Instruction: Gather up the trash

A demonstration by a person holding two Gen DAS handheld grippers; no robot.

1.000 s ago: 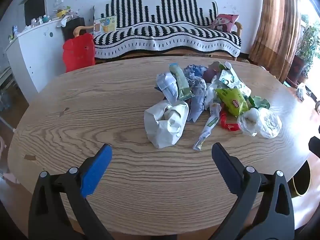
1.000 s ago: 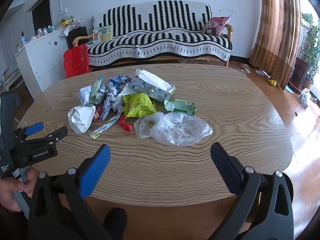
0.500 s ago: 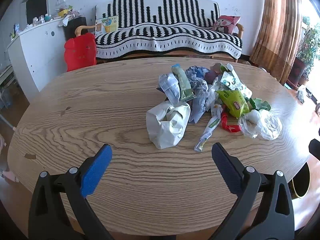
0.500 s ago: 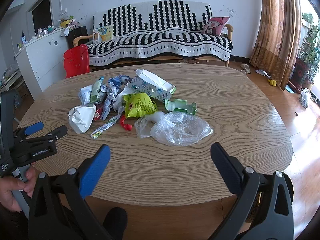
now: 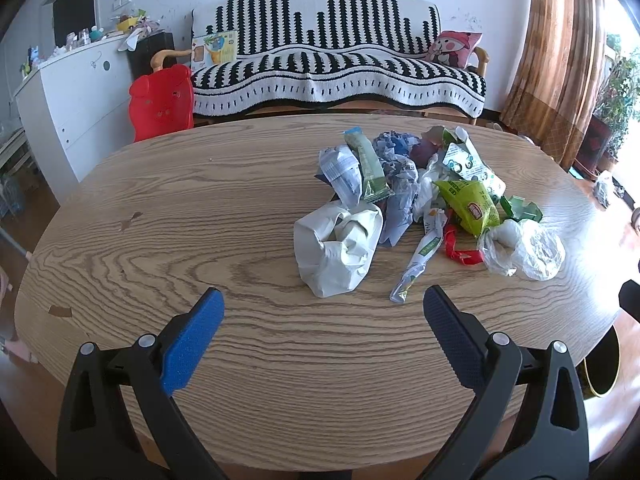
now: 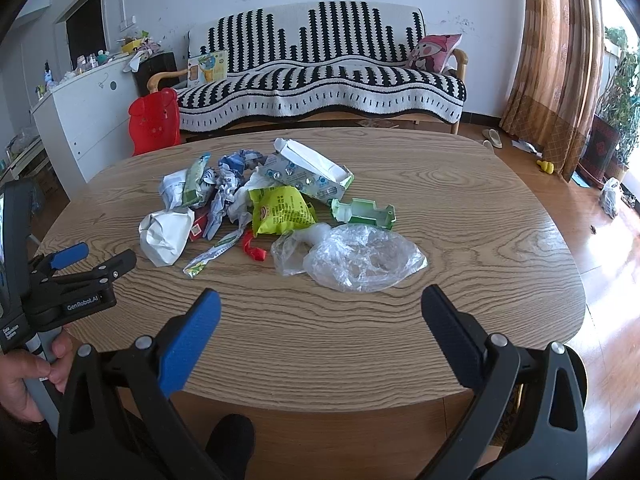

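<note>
left wrist view: the left gripper [image 5: 322, 312] hangs over the near part of the table [image 5: 168, 240] with its jaws spread wide and nothing between them. the trash sits in one loose heap right of centre, well short of the fingers. nearest is a crumpled white bag [image 5: 338, 246], with a thin wrapper [image 5: 420, 256] just beside it and a red scrap [image 5: 460, 250] beyond that.

in the right wrist view the right gripper [image 6: 320, 312] is also wide open and empty, facing a clear plastic bag [image 6: 360, 258] that lies nearest to it. behind are a yellow-green packet [image 6: 282, 210], a torn carton [image 6: 310, 174] and a green tray [image 6: 364, 212], all touching or overlapping in the heap.

everything here looks light and mostly soft. the clear bag is likely slippery and will collapse, so a bunched fold near its knotted left end seems the safest hold. the white bag is crumpled paper or film; pinching a raised ridge should hold better than a flat side. the carton is stiffer, and its open flap offers an edge. the thin wrapper lies flat and may be hard to get under. pulling one piece could drag its neighbours along. no bin is clearly shown on the table.
</note>
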